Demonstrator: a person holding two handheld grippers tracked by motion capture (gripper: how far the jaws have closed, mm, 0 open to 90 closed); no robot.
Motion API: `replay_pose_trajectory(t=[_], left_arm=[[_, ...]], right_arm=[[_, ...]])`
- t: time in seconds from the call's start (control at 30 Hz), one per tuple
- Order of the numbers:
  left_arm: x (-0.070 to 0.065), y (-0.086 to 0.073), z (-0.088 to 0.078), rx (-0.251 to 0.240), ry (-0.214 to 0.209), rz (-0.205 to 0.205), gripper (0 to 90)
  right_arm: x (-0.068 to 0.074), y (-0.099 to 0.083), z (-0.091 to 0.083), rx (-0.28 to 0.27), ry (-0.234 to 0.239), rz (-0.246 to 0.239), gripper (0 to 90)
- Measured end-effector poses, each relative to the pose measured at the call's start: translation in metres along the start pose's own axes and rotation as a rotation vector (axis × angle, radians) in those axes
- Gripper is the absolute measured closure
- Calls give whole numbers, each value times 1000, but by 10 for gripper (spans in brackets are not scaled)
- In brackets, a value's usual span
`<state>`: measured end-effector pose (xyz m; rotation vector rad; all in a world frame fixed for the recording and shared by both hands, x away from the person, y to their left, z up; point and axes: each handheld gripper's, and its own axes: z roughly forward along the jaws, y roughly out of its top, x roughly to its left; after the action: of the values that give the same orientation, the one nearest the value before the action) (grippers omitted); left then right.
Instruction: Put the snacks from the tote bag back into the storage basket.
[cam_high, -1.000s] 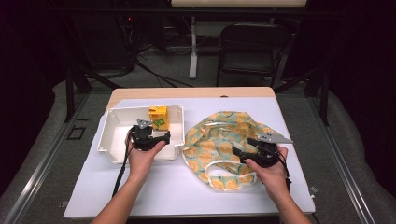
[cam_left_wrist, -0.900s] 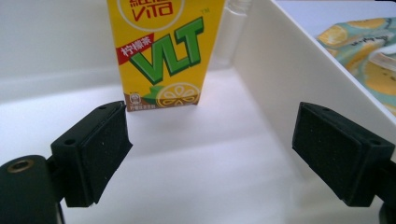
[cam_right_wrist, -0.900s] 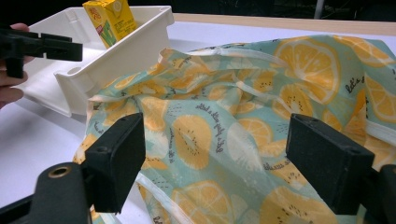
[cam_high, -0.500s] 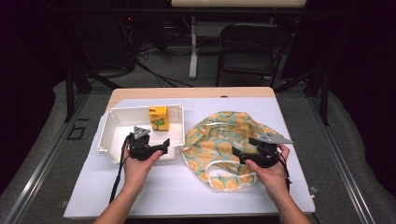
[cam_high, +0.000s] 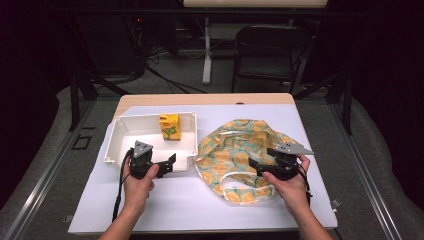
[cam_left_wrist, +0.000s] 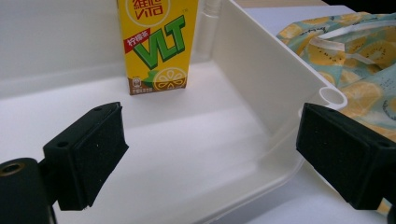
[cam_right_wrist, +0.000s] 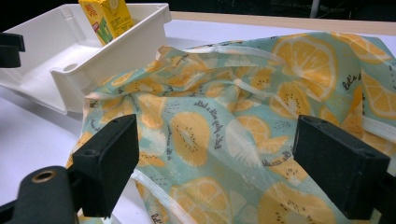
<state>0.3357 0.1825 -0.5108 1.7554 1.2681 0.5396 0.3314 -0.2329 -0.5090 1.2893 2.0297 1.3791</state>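
Two grippers are over the white table (cam_high: 165, 205) right now. Left gripper (cam_high: 171, 164) sits at the near right corner of the white bin (cam_high: 131, 129), jaws spread wide with nothing between them, one pad (cam_left_wrist: 91, 151) over the bin floor and the other just outside the wall. A yellow lemon tea carton (cam_high: 170, 126) stands upright against the bin's far wall, well apart from those jaws. Right gripper (cam_high: 256, 166) hovers above the near side of the fruit-print cloth bag (cam_high: 240, 150), which lies crumpled just beside the bin, touching its right wall. Its jaws have just been opening and now stand wide, cloth below them but not pinched.
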Motion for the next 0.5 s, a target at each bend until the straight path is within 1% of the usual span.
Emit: replay_pose_trajectory(t=[0.17, 0.27, 0.4, 0.5], left_arm=[[5, -6, -8, 3, -2, 2, 79], [12, -9, -13, 6, 4, -5, 77], [21, -14, -18, 6, 13, -15, 74], [26, -17, -22, -2, 23, -5, 74]], right_arm=[[0, 0, 0, 4, -2, -4, 138], [-1, -1, 0, -4, 0, 5, 139], [-1, -1, 0, 0, -3, 2, 139], [-1, -1, 0, -4, -4, 5, 138]])
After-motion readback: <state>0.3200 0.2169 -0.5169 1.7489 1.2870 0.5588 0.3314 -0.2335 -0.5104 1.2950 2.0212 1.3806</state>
